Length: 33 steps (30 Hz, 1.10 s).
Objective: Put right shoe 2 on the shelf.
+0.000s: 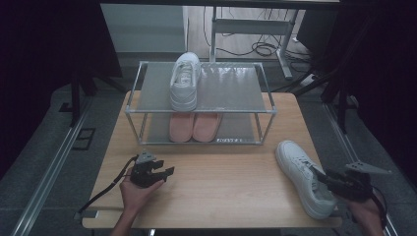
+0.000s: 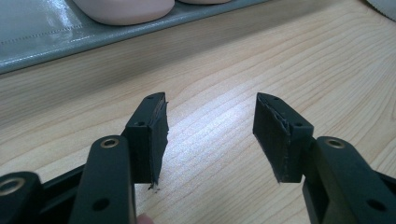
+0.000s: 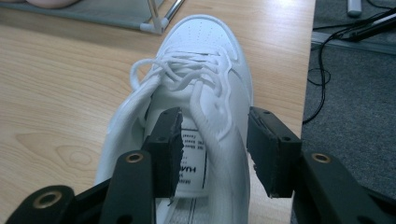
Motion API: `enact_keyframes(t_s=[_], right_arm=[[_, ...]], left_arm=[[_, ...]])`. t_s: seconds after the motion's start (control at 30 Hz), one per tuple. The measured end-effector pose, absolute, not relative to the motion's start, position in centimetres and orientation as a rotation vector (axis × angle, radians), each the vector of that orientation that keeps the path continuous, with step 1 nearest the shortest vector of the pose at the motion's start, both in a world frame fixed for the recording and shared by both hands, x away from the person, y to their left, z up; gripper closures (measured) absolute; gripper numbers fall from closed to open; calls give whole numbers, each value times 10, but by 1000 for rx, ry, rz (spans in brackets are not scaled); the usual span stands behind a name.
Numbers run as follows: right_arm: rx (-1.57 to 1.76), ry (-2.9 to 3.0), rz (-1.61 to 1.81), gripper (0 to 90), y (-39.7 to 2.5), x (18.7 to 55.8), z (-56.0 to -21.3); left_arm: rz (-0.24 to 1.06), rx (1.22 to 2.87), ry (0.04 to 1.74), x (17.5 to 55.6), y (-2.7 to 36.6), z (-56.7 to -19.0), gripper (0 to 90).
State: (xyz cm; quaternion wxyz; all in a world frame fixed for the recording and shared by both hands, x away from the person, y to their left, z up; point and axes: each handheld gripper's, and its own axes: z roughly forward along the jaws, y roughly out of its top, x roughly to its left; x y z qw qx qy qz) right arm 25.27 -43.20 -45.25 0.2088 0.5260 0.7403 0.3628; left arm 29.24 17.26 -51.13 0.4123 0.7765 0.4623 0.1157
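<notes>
Tongs on the right straddle the white lace-up leather sneaker's collar, jaws wide for lifting; left tongs wait wide, toward the rack's front.

1. At the top centre of your high view, a white sneaker lies on the upper shelf of the metal shoe rack.
2. Below it, you see a pink pair of shoes.
3. Cables lie on the floor, upper right.
</notes>
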Motion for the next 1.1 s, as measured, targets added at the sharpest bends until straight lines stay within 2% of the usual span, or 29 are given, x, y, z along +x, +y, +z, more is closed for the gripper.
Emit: enact_keyframes(t_s=[0.33, 0.5, 0.7, 1.1], right_arm=[[1488, 2114, 909, 578, -428, 272, -467], [1499, 2115, 847, 684, -426, 278, -471], [1512, 2095, 827, 770, -425, 278, -470], [1535, 2031, 931, 805, -428, 276, -471]], left_arm=[[290, 1953, 1162, 292, 172, -511, 454], [292, 1952, 1163, 292, 173, -511, 454], [290, 1951, 1162, 292, 172, -511, 454], [295, 1953, 1165, 292, 173, -512, 454]])
